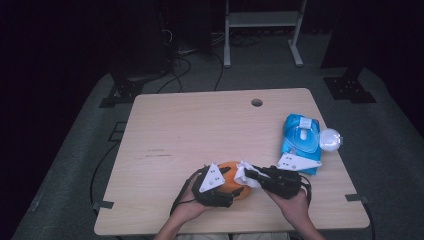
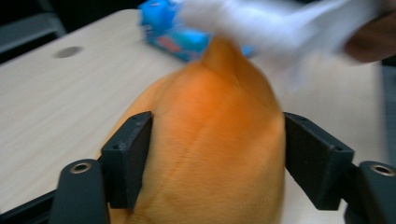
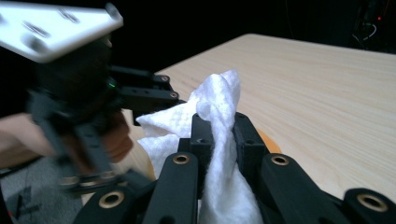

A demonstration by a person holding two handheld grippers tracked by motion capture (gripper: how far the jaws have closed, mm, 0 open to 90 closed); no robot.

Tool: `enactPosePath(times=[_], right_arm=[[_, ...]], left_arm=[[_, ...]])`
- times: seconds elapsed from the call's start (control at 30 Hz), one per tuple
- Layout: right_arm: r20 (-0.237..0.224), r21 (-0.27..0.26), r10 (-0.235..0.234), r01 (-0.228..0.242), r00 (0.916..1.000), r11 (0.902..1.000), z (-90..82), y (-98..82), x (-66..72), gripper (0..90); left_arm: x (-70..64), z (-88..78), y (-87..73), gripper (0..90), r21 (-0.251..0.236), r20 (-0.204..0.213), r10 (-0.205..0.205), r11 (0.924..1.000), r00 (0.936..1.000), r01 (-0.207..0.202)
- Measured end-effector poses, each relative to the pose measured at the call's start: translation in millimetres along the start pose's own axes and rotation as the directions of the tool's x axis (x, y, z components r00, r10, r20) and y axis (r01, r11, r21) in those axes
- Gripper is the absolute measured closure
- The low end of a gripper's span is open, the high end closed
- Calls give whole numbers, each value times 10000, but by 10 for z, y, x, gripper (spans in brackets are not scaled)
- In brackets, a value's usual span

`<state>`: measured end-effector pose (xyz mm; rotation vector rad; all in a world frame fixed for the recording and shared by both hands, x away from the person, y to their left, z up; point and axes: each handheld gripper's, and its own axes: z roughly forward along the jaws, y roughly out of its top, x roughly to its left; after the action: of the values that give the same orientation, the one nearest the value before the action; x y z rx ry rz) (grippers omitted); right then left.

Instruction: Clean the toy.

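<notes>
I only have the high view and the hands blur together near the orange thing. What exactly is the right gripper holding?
Observer: The right gripper is shut on a white wipe, pinched between its pads.
Operator: Is the left gripper gripping the orange thing?
Observer: The left gripper has a jaw on each side of the orange object; whether both pads press it I cannot tell.
Operator: Where is the wipe relative to the object?
Observer: In the left gripper view it hangs at the object's far, narrow end, blurred.
</notes>
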<state>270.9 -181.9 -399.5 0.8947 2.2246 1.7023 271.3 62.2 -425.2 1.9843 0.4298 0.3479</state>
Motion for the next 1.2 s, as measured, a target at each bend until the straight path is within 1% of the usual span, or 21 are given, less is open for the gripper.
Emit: enactPosePath(times=[0.07, 0.1, 0.17, 0.23, 0.27, 0.33, 0.43, 0.53, 0.57, 0.6, 0.63, 0.67, 0.7, 0.73, 0.77, 0.87, 0.93, 1.0, 1.07, 1.17, 1.2], right_arm=[[113, 329, 81, -84, 9999, 9994, 33, -66, -45, 803], [96, 469, 199, -204, 9998, 9987, 35, -96, -75, 802], [108, 763, 246, -253, 9996, 9968, 20, -118, -108, 802], [118, 1110, 83, -96, 9999, 9938, -14, -121, -115, 802], [67, 1244, 128, -135, 9999, 9921, -38, -124, -116, 802], [-105, 1209, 274, -259, 9996, 9923, -90, -119, -106, 802], [-179, 1099, -25, 45, 9998, 9939, -100, -75, -56, 802], [-122, 1417, 72, -54, 9999, 9899, -54, -102, -104, 802], [-131, 1563, 96, -74, 9999, 9877, -48, -127, -118, 802], [-185, 1732, 86, -53, 9998, 9849, -56, -150, -119, 802], [-229, 1889, -27, 69, 9997, 9820, -75, -170, -109, 802], [-266, 2004, -112, 163, 9996, 9796, -103, -188, -94, 802], [-405, 2047, -154, 234, 9991, 9785, -135, -204, -76, 802], [-621, 2063, -207, 331, 9979, 9779, -163, -222, -50, 802], [-801, 2078, -273, 435, 9964, 9772, -182, -237, -18, 801], [-889, 1928, -349, 516, 9954, 9799, -165, -237, 27, 801], [-785, 1819, -426, 563, 9960, 9817, -93, -193, 14, 801], [-512, 1805, -671, 753, 9964, 9807, -3, -131, 2, 800], [-182, 2003, -1012, 1028, 9947, 9743, 64, -101, -32, 798], [246, 2297, -985, 902, 9948, 9691, 47, -159, -141, 798], [318, 2369, -844, 745, 9959, 9687, 14, -194, -173, 798]], left_arm=[[38, -42, 8, 223, -102, 540, -261, 9996, 9982, 267], [71, -68, 4, 220, -186, 600, -420, 9989, 9973, 432], [129, -106, -3, 189, -245, 405, -788, 9965, 9961, 798], [174, -115, -29, 189, -62, 165, -990, 9951, 9949, 991], [182, -105, -57, 211, 43, 306, -1103, 9939, 9934, 1102], [160, -86, -90, 238, 266, 511, -992, 9948, 9938, 979], [138, -106, -70, 257, 575, 1088, -821, 9954, 9907, 762], [133, -165, -56, 270, 416, 1757, -791, 9965, 9813, 729], [152, -193, -43, 286, 189, 1783, -890, 9960, 9799, 870], [183, -214, -32, 294, -46, 1831, -1180, 9927, 9760, 1209], [212, -221, -23, 278, -221, 1641, -1417, 9888, 9762, 1473], [229, -213, -22, 259, -249, 1231, -1568, 9866, 9799, 1610], [245, -190, -29, 260, -87, 927, -1648, 9860, 9820, 1663], [251, -153, -46, 260, 195, 816, -1770, 9842, 9808, 1760], [242, -109, -74, 260, 466, 882, -1869, 9819, 9784, 1834], [167, -63, -104, 275, 817, 1092, -1531, 9861, 9822, 1446], [126, -72, -85, 296, 1026, 1211, -1139, 9895, 9861, 1017], [99, -79, -88, 309, 1179, 1469, -940, 9900, 9847, 769], [95, -94, -100, 311, 1220, 1565, -862, 9902, 9839, 673], [116, -110, -132, 312, 1147, 1622, -947, 9905, 9822, 766], [119, -114, -140, 311, 1134, 1608, -981, 9903, 9821, 803]])
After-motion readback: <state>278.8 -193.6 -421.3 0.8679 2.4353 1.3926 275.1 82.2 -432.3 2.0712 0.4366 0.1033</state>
